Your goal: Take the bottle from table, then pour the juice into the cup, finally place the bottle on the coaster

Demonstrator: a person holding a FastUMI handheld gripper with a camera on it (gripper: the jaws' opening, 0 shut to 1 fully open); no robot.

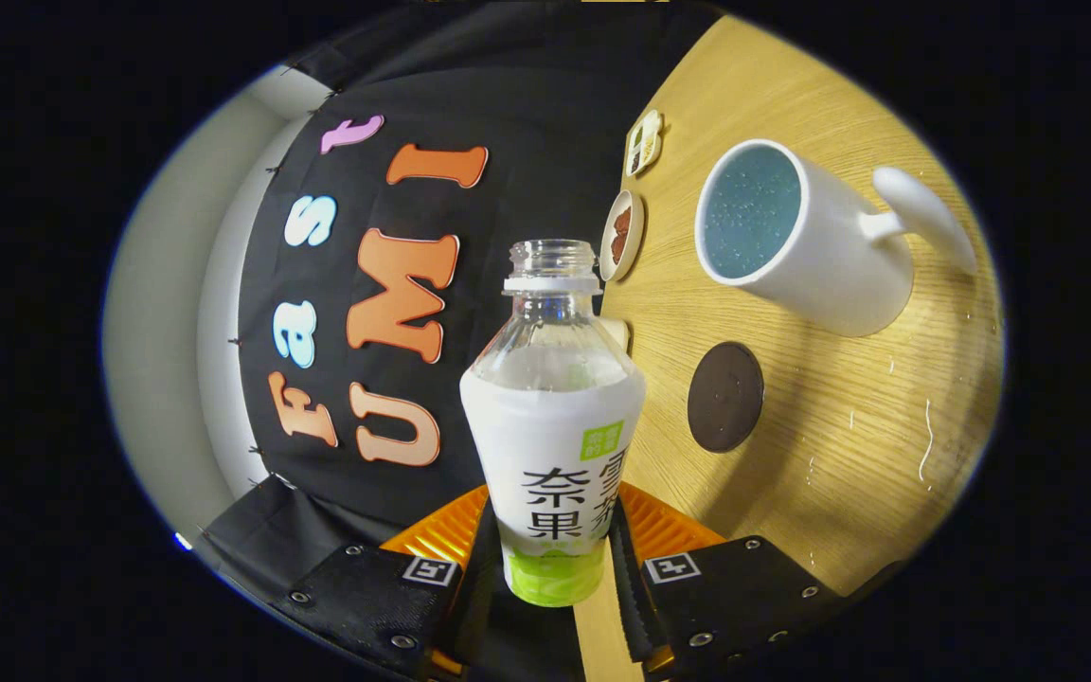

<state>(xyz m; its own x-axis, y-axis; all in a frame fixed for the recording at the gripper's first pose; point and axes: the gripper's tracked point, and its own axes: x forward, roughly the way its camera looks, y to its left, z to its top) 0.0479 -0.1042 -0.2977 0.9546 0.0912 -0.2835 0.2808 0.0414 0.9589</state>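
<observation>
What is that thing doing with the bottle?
A person's hand-held tongs are squeezing a bottle between both fingers. The cap is off, and the view is tipped sideways. Beyond the bottle, on the wooden table, sit a white cup and a dark round coaster, both apart from the bottle.
</observation>
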